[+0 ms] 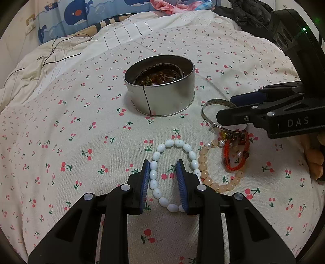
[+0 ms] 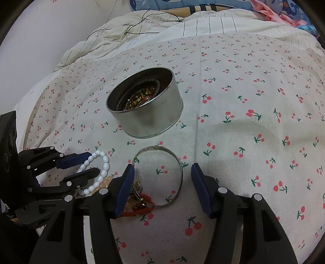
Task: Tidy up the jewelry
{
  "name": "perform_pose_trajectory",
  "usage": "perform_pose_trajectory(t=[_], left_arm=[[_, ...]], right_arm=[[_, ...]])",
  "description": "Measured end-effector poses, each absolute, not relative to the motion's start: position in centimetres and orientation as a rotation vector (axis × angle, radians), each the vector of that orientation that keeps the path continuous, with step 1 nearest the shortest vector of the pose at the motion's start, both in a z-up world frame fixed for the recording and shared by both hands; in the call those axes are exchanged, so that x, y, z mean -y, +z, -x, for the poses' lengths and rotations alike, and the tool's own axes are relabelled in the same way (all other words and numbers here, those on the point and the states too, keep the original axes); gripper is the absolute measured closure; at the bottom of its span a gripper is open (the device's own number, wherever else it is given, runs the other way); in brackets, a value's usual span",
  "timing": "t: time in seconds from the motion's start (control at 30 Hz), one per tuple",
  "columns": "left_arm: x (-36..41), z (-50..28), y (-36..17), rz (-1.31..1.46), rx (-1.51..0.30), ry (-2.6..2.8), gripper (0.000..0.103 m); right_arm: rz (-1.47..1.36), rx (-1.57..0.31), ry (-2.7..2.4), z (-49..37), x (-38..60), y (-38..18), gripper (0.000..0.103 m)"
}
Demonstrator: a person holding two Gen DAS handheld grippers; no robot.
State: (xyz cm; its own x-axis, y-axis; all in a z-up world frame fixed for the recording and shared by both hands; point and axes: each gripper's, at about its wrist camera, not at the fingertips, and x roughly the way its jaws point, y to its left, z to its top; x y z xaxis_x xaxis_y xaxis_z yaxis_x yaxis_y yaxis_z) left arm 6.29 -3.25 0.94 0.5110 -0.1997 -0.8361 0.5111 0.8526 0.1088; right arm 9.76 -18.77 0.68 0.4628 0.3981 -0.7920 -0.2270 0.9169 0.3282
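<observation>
A round metal tin [image 1: 162, 91] holding several pieces of jewelry stands on the cherry-print cloth; it also shows in the right wrist view [image 2: 146, 107]. My left gripper [image 1: 163, 164] is open, its jaws astride the left side of a white bead bracelet [image 1: 174, 174] lying on the cloth. A peach bead bracelet [image 1: 219, 172], a red cord bracelet [image 1: 236, 154] and a silver bangle [image 1: 219, 111] lie to the right. My right gripper [image 2: 162, 168] is open over the silver bangle [image 2: 160, 174], empty.
The bed has a striped quilt [image 1: 121, 34] behind, with a thin black cord [image 1: 61, 48] on it. A blue whale-print pillow [image 1: 81, 12] lies at the back. Dark clothing [image 1: 249, 12] sits at the back right.
</observation>
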Motion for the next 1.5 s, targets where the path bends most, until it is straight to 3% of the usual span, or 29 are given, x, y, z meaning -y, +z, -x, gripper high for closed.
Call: perform_pose_trajectory(t=[0.43,0.5,0.6,0.63,0.73,0.83,1.5], left_arm=[[3.5,-6.2,0.8,-0.374,-0.943,-0.433,0.077],[3.5,-6.2,0.8,-0.374,-0.943,-0.433,0.077],[3.5,-6.2,0.8,-0.374,-0.943,-0.433,0.077],[3.5,-6.2,0.8,-0.374,-0.946,-0.434,0.078],[3.7,-6.2,0.9,-0.372,-0.952,-0.458,0.09],[3.8,-6.1,0.8,-0.388,-0.944,-0.459,0.094],[1.0,-7.1,3.0,-0.232,-0.931,-0.47,0.096]], right_arm=[[-0.22,-1.006,0.368,-9.8,19.6,0.9,0.046],[-0.206,-1.009,0.351,-9.9,19.6,0.8,0.051],[-0.185,-1.02,0.31,-10.2,19.8,0.3,0.07],[-0.149,-1.022,0.279,-10.3,19.6,0.2,0.083],[-0.093,-1.017,0.271,-10.2,19.0,0.2,0.094],[-0.069,-1.007,0.271,-10.0,18.6,0.4,0.099],[-0.132,-0.929,0.307,-9.1,19.2,2.7,0.099]])
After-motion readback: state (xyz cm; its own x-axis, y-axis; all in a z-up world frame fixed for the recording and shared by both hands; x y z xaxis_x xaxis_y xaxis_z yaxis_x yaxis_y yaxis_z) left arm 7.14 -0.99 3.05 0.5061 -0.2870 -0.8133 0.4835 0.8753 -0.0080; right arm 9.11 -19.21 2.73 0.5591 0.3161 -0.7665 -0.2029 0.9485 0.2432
